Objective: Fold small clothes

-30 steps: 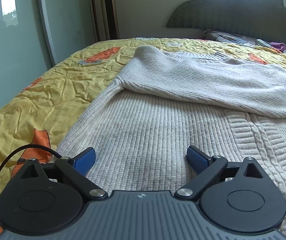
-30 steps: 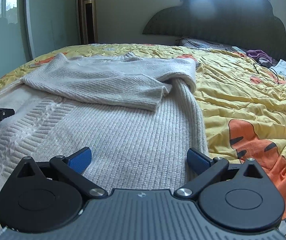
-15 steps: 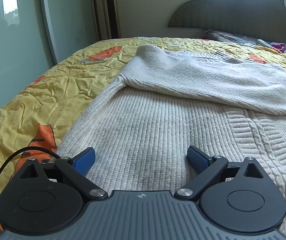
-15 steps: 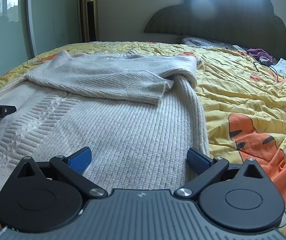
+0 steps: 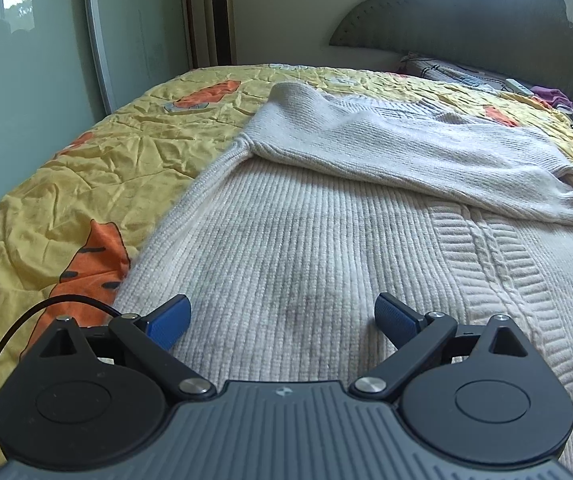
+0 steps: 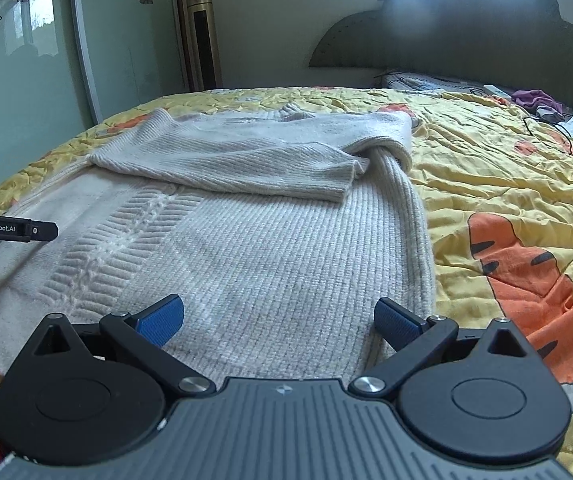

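Cream knit sweater [image 5: 326, 248] lies flat mid-frame on the bed [image 5: 86, 184], sleeves folded across. Soft, thick, floppy, probably grippy; pinch the hem corners at lower frame. Left tool [image 5: 282, 320] and right tool [image 6: 278, 320] both released, empty

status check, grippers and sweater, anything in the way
Left gripper open, right gripper open, both low over the hem. Cream sweater flat on the bedspread, sleeves folded across the chest. Nothing blocking.
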Available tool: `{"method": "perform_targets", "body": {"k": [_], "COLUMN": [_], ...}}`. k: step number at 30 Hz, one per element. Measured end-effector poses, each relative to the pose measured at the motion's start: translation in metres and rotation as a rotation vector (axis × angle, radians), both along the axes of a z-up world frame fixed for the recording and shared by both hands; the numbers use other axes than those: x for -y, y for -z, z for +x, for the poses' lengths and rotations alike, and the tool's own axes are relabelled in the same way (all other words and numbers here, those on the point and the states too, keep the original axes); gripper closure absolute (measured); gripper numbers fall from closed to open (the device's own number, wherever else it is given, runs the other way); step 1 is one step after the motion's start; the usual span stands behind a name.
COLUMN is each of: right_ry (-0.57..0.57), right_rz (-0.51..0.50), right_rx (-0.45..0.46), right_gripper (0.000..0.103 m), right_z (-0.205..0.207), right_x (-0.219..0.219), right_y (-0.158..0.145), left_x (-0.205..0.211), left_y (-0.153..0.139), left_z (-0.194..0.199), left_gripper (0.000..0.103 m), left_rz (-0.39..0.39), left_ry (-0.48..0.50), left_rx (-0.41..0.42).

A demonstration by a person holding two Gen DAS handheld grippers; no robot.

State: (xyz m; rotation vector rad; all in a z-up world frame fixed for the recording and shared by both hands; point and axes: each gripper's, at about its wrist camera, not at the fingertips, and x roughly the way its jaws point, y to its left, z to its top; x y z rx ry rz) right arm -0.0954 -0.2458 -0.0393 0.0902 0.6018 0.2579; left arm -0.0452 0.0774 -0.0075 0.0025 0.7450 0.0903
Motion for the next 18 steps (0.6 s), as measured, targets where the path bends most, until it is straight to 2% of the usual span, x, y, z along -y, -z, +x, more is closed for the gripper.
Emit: {"method": "perform_targets", "body": {"k": [18], "right_ry": [-0.021], "right_rz": [0.003], "right_rx": [-0.009], "right_gripper": [0.001], "right_z": [-0.009], "right_x": [-0.001], "right_y": [-0.012], "left_x": [-0.001], "left_y": [-0.011], "left_z": [-0.017], "left_gripper": [0.004], "left_rz": [0.019], "left_ry": [0.017], "left_rx": [-0.014]}}
